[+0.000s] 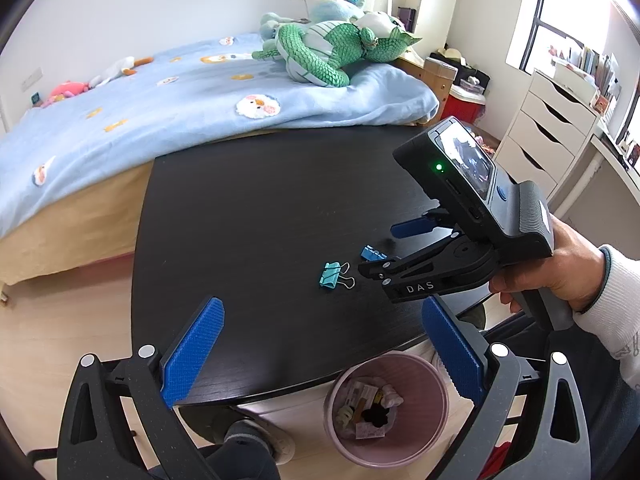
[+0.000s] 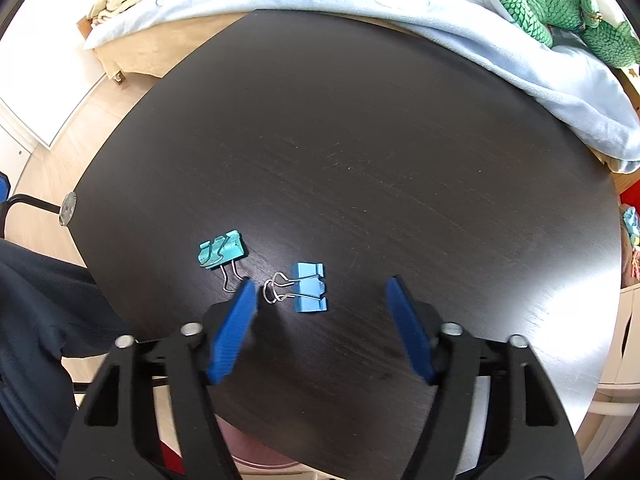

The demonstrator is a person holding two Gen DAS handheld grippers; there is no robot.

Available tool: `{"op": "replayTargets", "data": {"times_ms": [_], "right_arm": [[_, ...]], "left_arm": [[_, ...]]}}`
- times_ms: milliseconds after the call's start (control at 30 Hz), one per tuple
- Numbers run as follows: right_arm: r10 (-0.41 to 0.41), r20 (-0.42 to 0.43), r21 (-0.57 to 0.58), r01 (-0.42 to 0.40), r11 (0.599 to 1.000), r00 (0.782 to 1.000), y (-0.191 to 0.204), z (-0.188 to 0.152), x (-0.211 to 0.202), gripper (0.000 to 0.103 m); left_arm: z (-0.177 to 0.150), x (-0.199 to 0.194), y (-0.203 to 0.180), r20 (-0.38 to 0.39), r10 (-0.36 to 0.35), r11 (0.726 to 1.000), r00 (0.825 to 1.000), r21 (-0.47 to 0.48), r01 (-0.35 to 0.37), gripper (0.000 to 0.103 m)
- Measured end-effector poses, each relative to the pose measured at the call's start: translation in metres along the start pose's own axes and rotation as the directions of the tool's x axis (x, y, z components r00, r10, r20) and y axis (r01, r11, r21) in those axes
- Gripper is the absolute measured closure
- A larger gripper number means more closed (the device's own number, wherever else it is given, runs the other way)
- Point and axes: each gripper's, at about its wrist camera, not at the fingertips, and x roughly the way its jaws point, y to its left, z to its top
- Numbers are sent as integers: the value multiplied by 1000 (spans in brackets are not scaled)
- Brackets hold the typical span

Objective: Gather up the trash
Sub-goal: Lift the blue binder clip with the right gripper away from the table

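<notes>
The pink round plastic waste bin [image 1: 386,408] on the floor under the edge of the dark wooden tabletop [image 1: 260,200] already holds several scraps of paper and wrappers, so part of the collecting seems to be done. On the tabletop only two things are left: a teal metal binder clip [image 2: 221,250] and a blue metal binder clip [image 2: 310,288], lying just beside each other, their wire handles almost meeting.

The right gripper [image 2: 320,292] points steeply down over the blue clip. Its blue ribbed fingers [image 2: 234,332] are spread, and nothing is pinched yet. The blue clip lies between them, closer to the left finger, whose tip is just beside the wire handles; the teal clip is outside, beyond that same finger. I think the blue clip is the next piece to take.

The left gripper [image 1: 320,344] hangs above the near edge of the tabletop and the bin, its fingers wide apart and empty.
</notes>
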Motion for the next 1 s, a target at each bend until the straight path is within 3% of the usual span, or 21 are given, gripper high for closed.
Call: {"op": "replayTargets", "data": {"times_ms": [67, 200, 333, 1000], "right_arm": [[0, -4, -4, 0, 1000, 1000, 0, 0, 2, 54], [-2, 5, -5, 2, 1000, 1000, -1, 1, 1, 79], [-15, 9, -12, 15, 1000, 1000, 0, 2, 0, 88], [-2, 74, 73, -3, 997, 997, -22, -12, -43, 88]], "left_arm": [[0, 0, 0, -2, 0, 1000, 1000, -1, 0, 8], [0, 0, 0, -3, 0, 1000, 1000, -2, 0, 8], [0, 0, 0, -2, -1, 1000, 1000, -1, 1, 8], [19, 16, -11, -17, 7, 997, 1000, 77, -6, 8]]}}
